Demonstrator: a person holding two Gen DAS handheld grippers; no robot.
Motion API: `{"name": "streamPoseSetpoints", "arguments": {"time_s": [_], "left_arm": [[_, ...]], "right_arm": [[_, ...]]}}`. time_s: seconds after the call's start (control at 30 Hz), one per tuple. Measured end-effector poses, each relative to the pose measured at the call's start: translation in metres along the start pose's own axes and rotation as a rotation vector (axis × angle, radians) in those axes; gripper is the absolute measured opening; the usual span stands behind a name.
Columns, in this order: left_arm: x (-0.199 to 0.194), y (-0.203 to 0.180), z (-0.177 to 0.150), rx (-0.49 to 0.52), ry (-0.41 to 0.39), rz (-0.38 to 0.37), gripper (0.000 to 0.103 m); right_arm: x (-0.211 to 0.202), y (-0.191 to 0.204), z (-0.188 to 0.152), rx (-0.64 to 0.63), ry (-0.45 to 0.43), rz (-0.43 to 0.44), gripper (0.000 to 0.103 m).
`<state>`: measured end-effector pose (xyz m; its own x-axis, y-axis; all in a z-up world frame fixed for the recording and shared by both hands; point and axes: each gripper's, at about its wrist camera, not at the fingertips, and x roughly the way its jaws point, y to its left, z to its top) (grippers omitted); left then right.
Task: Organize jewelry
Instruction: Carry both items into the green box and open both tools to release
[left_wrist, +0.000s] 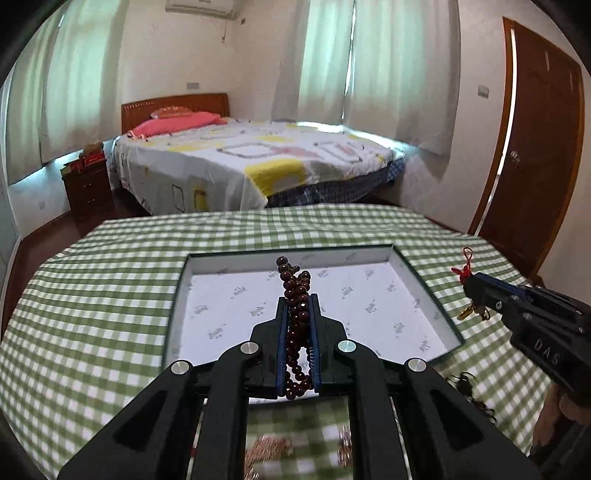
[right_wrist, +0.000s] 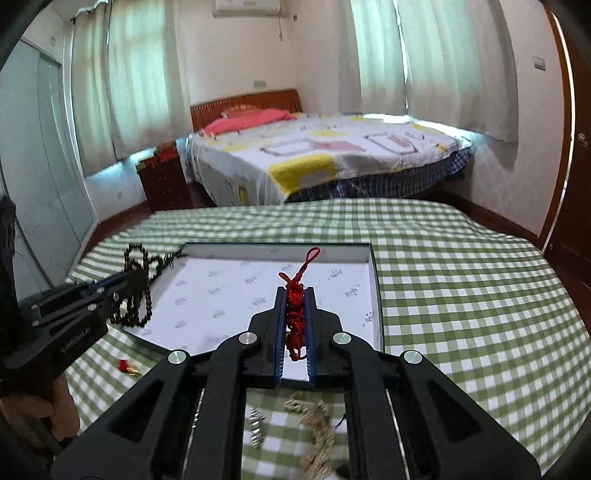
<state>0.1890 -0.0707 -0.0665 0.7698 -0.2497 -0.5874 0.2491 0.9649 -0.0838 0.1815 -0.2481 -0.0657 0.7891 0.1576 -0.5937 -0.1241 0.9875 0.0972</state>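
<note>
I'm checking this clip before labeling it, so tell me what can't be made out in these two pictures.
- Left wrist view: blurred pinkish jewelry on the checked cloth, mostly behind the left tongs holding the dark bead strand.
- Left wrist view: gold charm under the right tongs, too small to identify.
- Right wrist view: gold chain partly hidden by the tongs' frame.
- Right wrist view: small red and gold piece, too small to name.

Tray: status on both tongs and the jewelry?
Left tongs shut on dark bead string. Right tongs shut on red knotted cord. Both above white-lined tray, nothing blocking. Loose pieces remain on checked cloth.
</note>
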Motion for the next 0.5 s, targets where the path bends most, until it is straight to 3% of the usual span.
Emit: {"name": "streamPoseSetpoints", "arguments": {"time_s": [0.2,0.5], "left_arm": [[0.058,0.004,-0.014,-0.031,0.14,-0.001,0.011],[0.088,0.006,-0.025,-0.029,0.224,0.012,0.011]], "right_arm": [[0.055,-0.014,-0.014,0.016,0.136,0.001,0.01],[0.099,-0.028,-0.025,0.036,0.224,-0.019,0.01]]}}
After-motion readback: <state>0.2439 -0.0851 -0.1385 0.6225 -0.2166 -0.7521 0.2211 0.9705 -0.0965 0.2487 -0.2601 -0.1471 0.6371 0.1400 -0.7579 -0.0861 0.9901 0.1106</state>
